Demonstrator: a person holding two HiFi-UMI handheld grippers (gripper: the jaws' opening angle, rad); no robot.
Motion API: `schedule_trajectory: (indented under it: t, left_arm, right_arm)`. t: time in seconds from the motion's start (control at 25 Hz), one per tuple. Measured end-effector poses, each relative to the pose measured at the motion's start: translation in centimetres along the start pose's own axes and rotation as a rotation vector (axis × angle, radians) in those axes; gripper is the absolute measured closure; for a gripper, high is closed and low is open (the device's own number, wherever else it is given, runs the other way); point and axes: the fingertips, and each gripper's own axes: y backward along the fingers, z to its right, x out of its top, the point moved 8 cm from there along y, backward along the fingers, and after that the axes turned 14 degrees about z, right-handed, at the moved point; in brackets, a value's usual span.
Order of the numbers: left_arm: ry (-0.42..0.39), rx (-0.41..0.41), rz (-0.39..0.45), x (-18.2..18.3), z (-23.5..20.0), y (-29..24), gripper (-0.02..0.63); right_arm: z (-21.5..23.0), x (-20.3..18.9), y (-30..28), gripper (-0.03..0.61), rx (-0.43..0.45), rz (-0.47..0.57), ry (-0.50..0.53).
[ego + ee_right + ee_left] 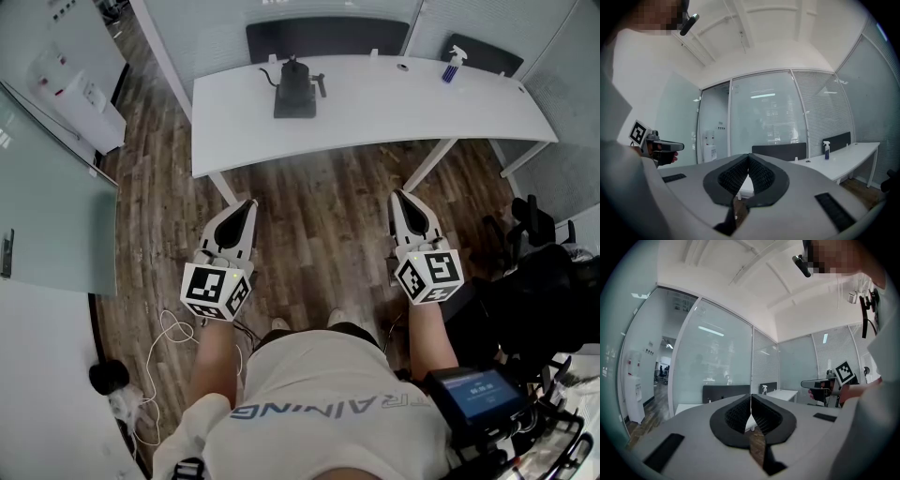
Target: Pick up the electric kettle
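A black gooseneck electric kettle (pixel 294 77) stands on its dark base on the left part of the white desk (pixel 394 103), well beyond both grippers. My left gripper (pixel 249 203) is held level over the wooden floor, short of the desk, with its jaws together and nothing between them (pixel 751 401). On the other side my right gripper (pixel 397 195) is level too, jaws shut and empty (pixel 749 159). Neither gripper view shows the kettle; each shows the other gripper off to one side.
A blue spray bottle (pixel 453 64) stands at the desk's far right (pixel 826 150). Black chair backs sit behind the desk. Glass partitions (pixel 56 187) bound the left side. A white cable (pixel 164 342) lies on the floor at left, and black equipment (pixel 539 291) crowds the right.
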Motion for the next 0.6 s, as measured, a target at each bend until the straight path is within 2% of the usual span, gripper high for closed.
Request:
schedule_trajectory:
  t: [0.32,0.6]
  left_arm:
    - [-0.012,0.000,-0.016,0.3,0.8,-0.3,0.594]
    - [-0.026,0.018,-0.006,0.3,3.1,-2.0,0.594]
  right_arm:
    - [0.7,0.1,0.0,0.568,0.005,0.012,-0.005]
    - [3.2,0.0,0.4,0.568,0.061,0.023,0.016]
